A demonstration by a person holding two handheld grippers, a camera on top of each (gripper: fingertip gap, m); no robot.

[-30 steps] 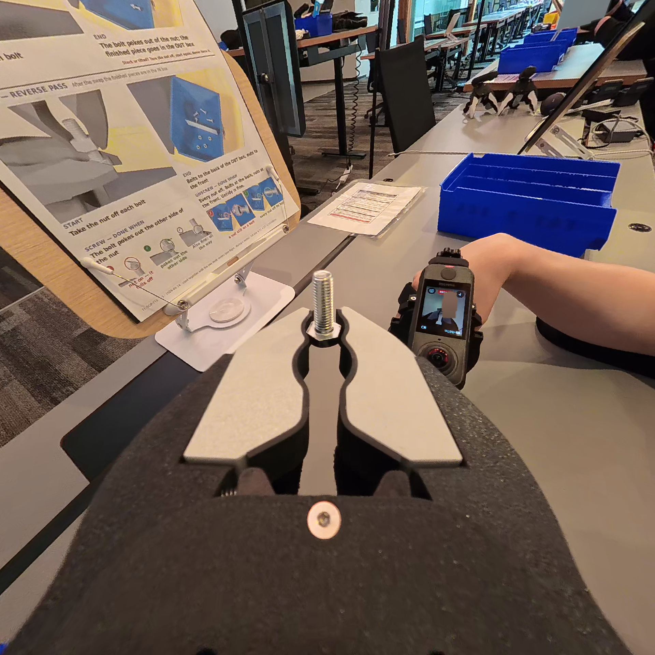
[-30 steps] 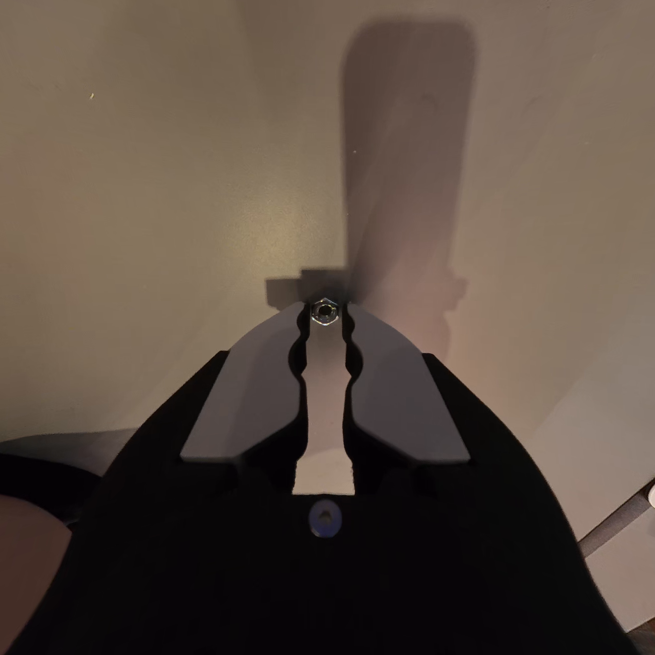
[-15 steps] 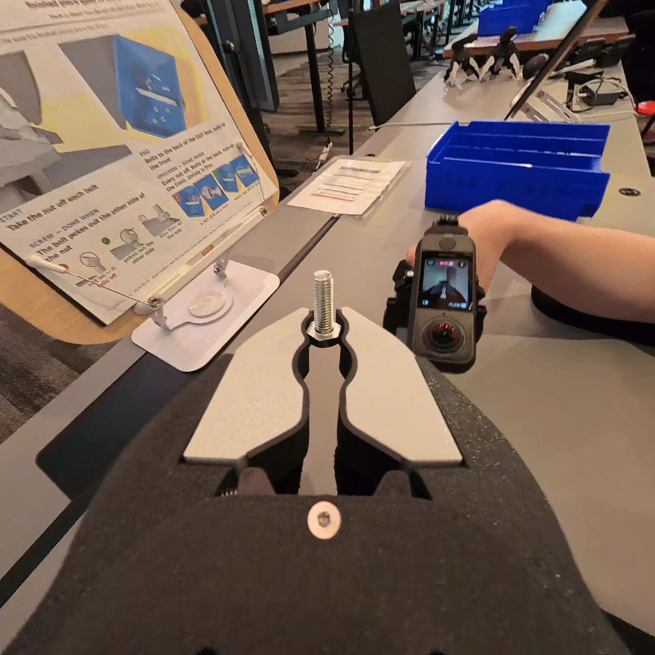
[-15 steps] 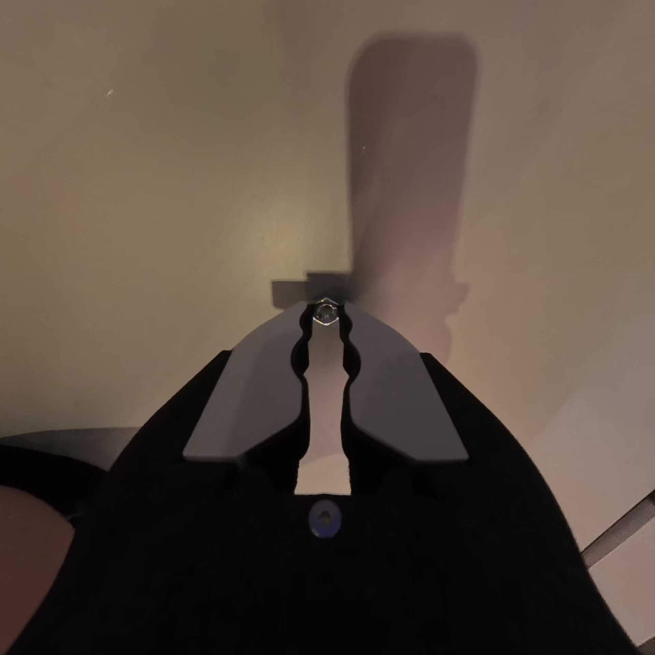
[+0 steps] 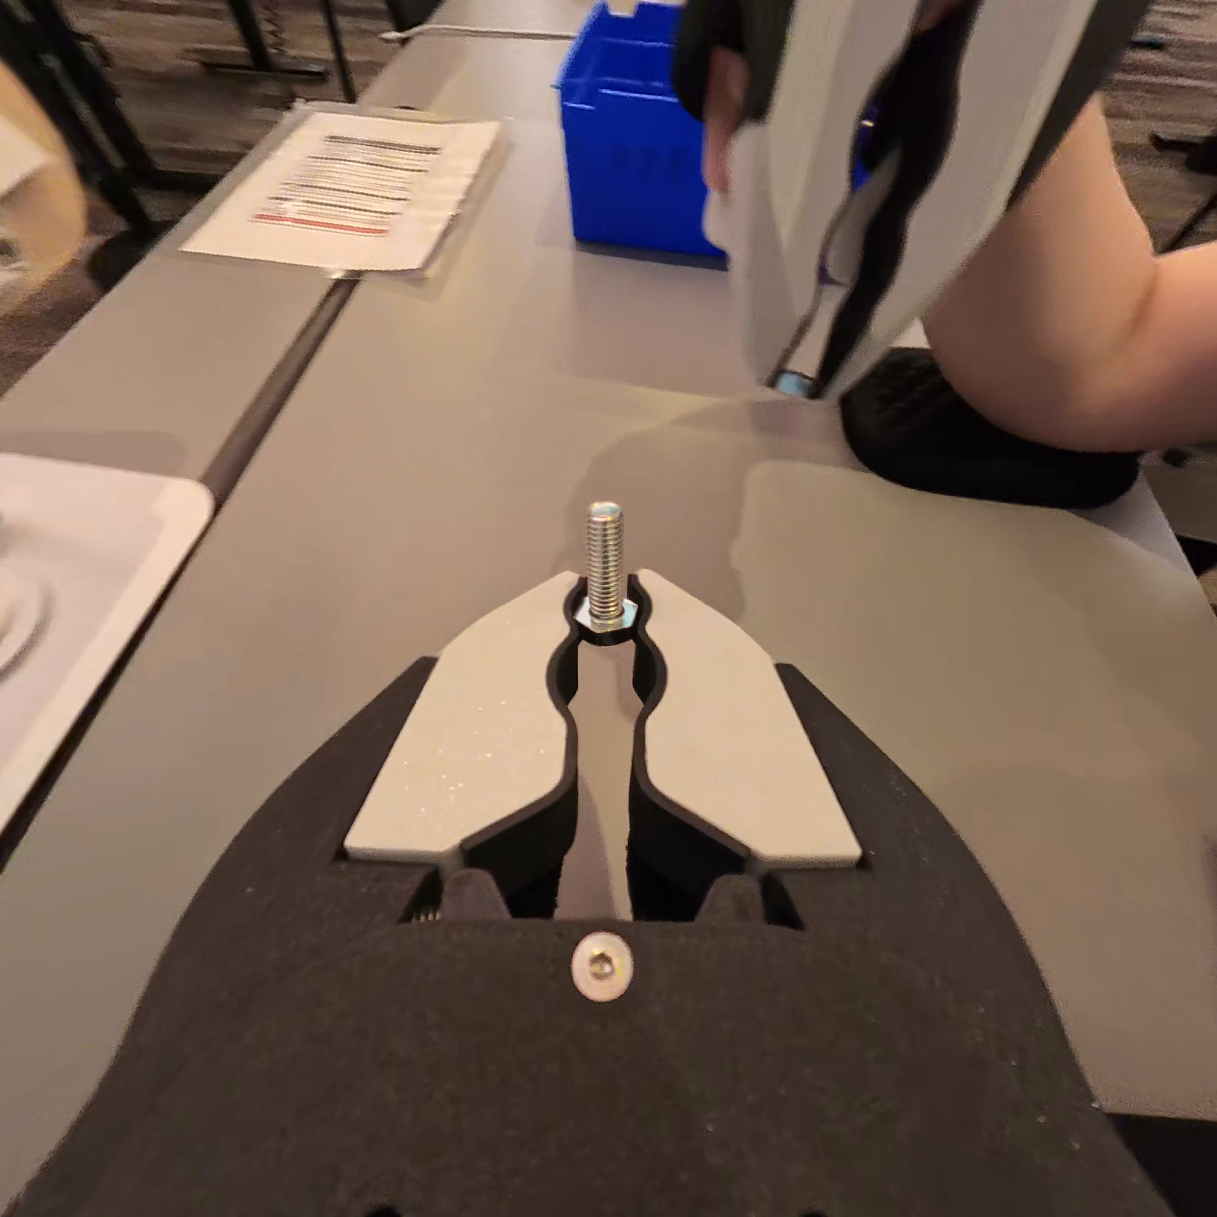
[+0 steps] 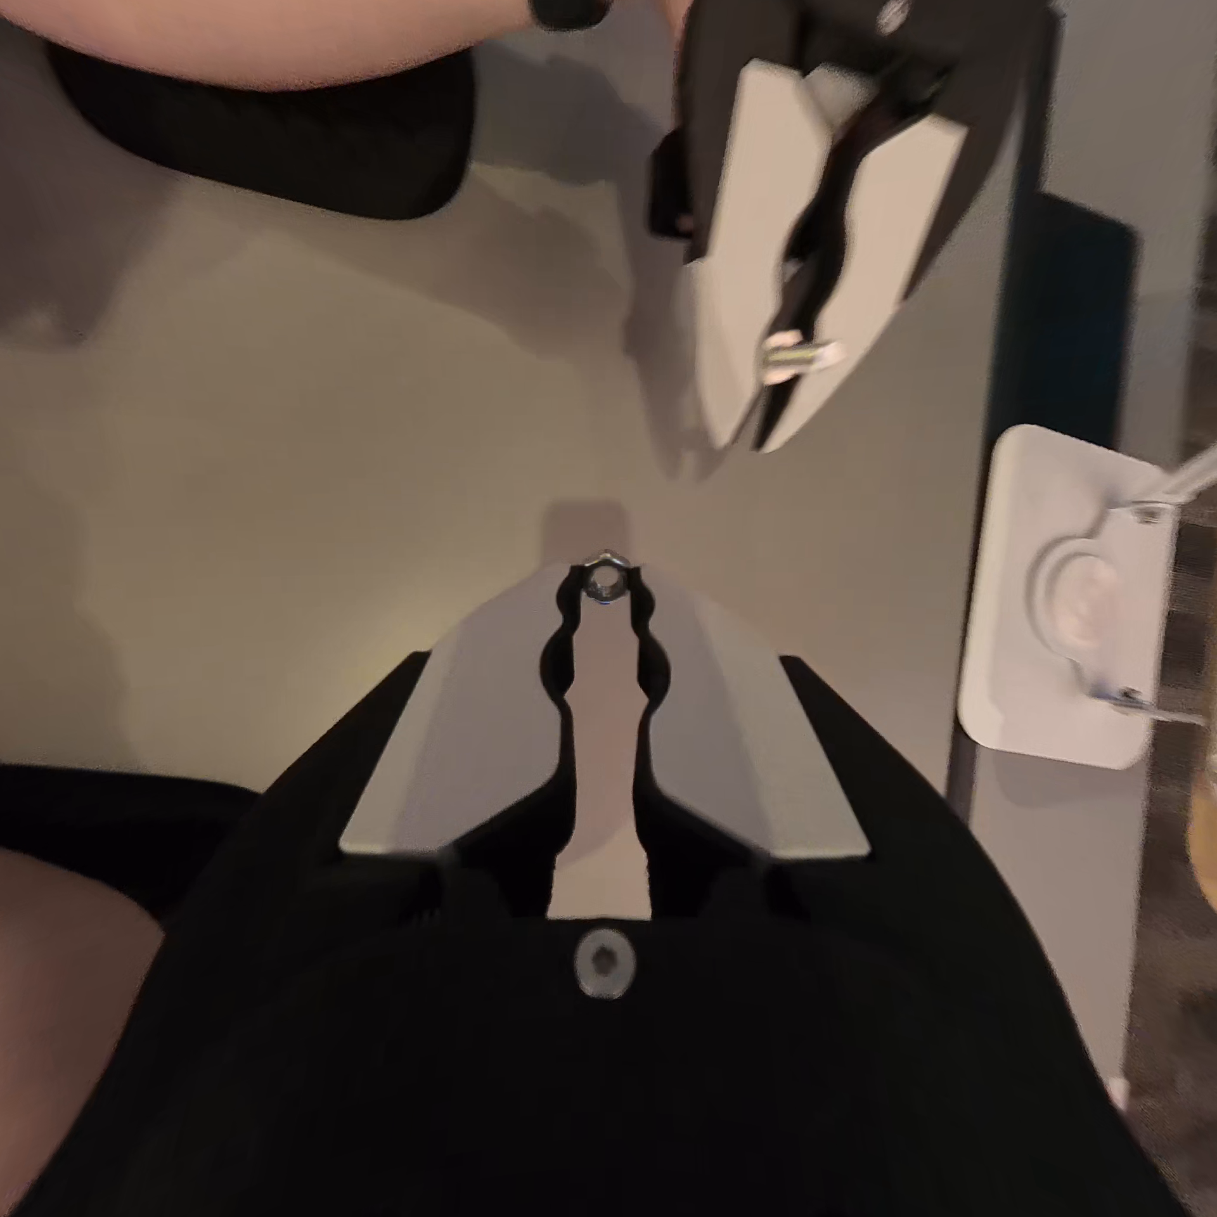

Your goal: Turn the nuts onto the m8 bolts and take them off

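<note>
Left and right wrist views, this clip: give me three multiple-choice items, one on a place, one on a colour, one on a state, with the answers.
1. Where does the bolt sit?
A. Lying in the bin
B. Held at the tips of the left hand-held gripper, threads pointing up
C. Flat on the paper sheet

2. What colour is the bin on the table?
A. Blue
B. Red
C. Yellow

3. What state is the right hand-held gripper in?
A. Wide open and empty
B. Shut on a bolt
C. Shut on the nut

Answers:
1. B, the left wrist view shows the bolt's head clamped between the tips with the threaded shaft standing up.
2. A, the bin behind the other gripper is plainly blue.
3. C, the right wrist view shows a hex nut pinched at the tips, its hole facing the camera.
</note>
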